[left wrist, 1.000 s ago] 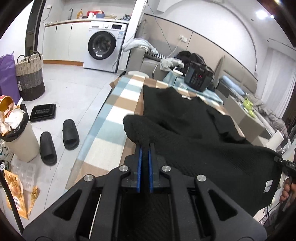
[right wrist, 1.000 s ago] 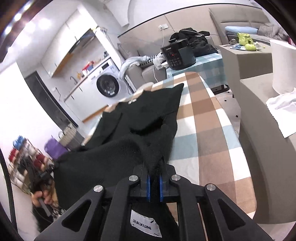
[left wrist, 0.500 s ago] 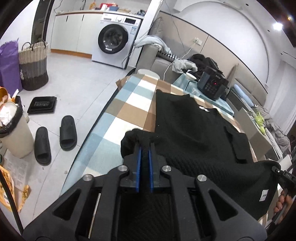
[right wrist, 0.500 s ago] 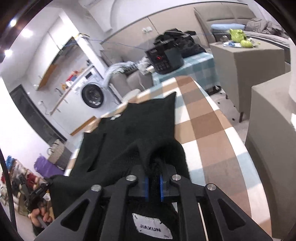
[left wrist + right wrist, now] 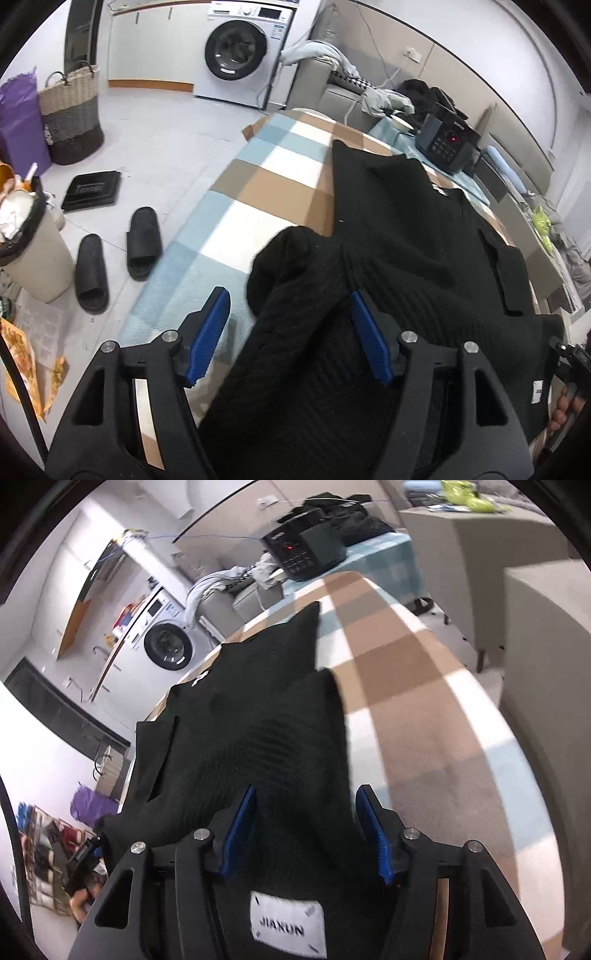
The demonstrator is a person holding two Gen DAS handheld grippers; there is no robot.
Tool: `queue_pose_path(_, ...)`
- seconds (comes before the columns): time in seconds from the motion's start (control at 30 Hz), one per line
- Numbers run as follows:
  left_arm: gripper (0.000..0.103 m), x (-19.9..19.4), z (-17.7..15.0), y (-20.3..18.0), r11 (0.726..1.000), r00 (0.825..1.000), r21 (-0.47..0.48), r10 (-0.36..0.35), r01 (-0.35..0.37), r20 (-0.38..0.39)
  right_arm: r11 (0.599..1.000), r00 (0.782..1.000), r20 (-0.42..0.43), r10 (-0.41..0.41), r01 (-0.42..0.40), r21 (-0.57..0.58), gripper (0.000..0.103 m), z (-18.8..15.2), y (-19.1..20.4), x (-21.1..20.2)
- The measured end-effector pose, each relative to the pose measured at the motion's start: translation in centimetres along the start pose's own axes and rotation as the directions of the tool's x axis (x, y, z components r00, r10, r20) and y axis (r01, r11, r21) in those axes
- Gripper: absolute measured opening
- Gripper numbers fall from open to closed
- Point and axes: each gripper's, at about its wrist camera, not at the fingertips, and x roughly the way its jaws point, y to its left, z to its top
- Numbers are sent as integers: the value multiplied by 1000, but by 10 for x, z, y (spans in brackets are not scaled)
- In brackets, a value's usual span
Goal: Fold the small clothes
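Both grippers are opening now. Left gripper [image 5: 288, 310] has its blue pads [image 5: 207, 334] apart, and a bunched corner of the black knitted garment [image 5: 413, 254] lies loose between them, not pressed. Right gripper [image 5: 308, 812] also stands apart over the garment's other near corner, close to a white label [image 5: 286, 928] reading JIAXUN. This garment is spread on the checked table [image 5: 266, 184], with its near edge doubled over the far part.
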Motion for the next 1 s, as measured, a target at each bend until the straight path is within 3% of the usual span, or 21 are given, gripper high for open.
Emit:
queue_pose_path(0.1, 42, 11, 1, -6, 1000, 1000, 5, -17, 17, -18, 1000, 1000, -21, -12, 12, -24, 57, 4, 8, 13)
queue_pose_path(0.13, 29, 13, 2, -9, 1000, 1000, 16, -19, 19, -10, 999, 999, -25, -20, 19, -33, 52, 4, 10, 16)
queue_pose_path(0.17, 14, 15, 2, -12, 999, 999, 29, -41, 41, -10, 999, 1000, -20, -24, 23, -48, 41, 4, 11, 17)
queue_pose_path(0.27, 11, 22, 2, -23, 996, 999, 74, -42, 44, -16, 997, 1000, -12, -21, 20, -70, 19, 5, 14, 19)
queue_pose_path(0.3, 10, 24, 3, -26, 995, 999, 87, -43, 45, -19, 997, 1000, -16, -25, 24, -75, 17, 5, 14, 21)
queue_pose_path(0.57, 9, 19, -11, -58, 975, 997, 212, -57, 68, -56, 992, 996, -43, -75, 70, -102, 14, 0, 14, 13)
queue_pose_path(0.7, 9, 13, -20, -62, 970, 993, 220, -89, 105, -83, 993, 995, -41, -89, 86, -77, 13, -2, 4, 1)
queue_pose_path(1.0, 9, -27, -49, -49, 974, 994, 202, -88, 100, -66, 993, 994, -55, -96, 92, -72, 13, -22, 3, -20)
